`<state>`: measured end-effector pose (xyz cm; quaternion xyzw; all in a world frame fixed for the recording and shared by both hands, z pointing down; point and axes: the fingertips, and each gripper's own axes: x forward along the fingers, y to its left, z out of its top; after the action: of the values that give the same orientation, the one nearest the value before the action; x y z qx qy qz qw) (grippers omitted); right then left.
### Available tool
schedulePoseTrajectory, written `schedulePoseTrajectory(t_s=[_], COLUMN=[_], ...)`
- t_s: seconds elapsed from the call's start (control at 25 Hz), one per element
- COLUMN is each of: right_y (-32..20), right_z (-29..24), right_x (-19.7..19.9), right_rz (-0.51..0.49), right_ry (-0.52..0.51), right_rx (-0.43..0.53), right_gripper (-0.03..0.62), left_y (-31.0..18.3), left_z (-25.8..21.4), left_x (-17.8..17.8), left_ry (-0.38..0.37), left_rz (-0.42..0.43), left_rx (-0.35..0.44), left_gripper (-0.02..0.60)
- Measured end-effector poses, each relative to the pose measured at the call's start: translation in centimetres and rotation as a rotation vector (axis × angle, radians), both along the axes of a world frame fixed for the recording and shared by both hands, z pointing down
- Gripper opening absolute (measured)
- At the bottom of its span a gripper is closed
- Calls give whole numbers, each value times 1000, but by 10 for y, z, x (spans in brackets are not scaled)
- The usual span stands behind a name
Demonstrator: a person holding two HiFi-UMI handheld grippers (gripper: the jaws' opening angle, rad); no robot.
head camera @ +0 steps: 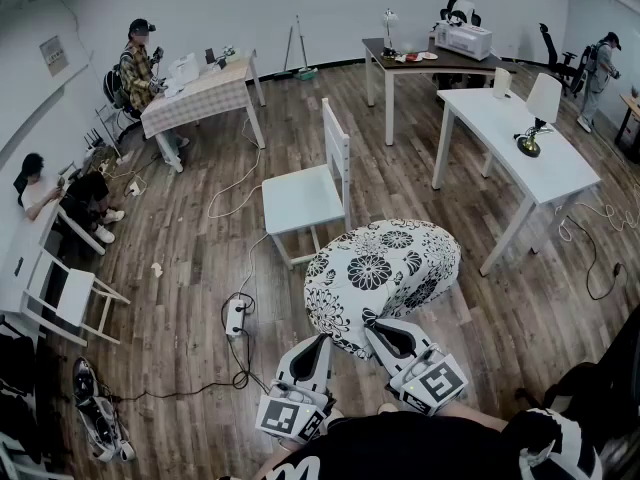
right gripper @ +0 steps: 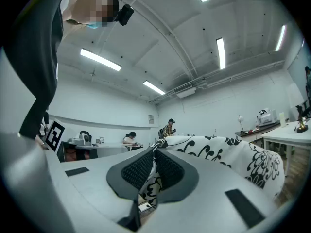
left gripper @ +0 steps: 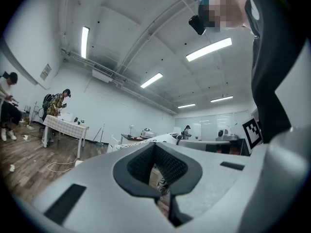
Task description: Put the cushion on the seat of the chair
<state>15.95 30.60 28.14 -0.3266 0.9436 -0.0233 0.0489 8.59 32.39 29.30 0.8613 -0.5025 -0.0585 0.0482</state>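
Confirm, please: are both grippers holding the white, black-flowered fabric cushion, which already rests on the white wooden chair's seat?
Not quite. The head view shows the white, black-flowered fabric cushion held short of the white wooden chair, whose seat is bare; the left gripper and right gripper do hold it.
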Motion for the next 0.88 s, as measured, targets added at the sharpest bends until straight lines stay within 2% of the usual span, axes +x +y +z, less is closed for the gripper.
schedulePoseTrajectory(t_s=[0.64, 0.88], right_y=[-2, 3], right_z=[-1, 0], right_x=[-2, -12], right_rz=[-19, -19], right_ry=[4, 2], right_rx=[-5, 20], right_gripper=[34, 34], left_y=[0, 3], left_z=[0, 2], left_x=[-2, -13], left_ry=[14, 22], left_rz=[-10, -20], left_rx=[-9, 0], left_gripper=[6, 5])
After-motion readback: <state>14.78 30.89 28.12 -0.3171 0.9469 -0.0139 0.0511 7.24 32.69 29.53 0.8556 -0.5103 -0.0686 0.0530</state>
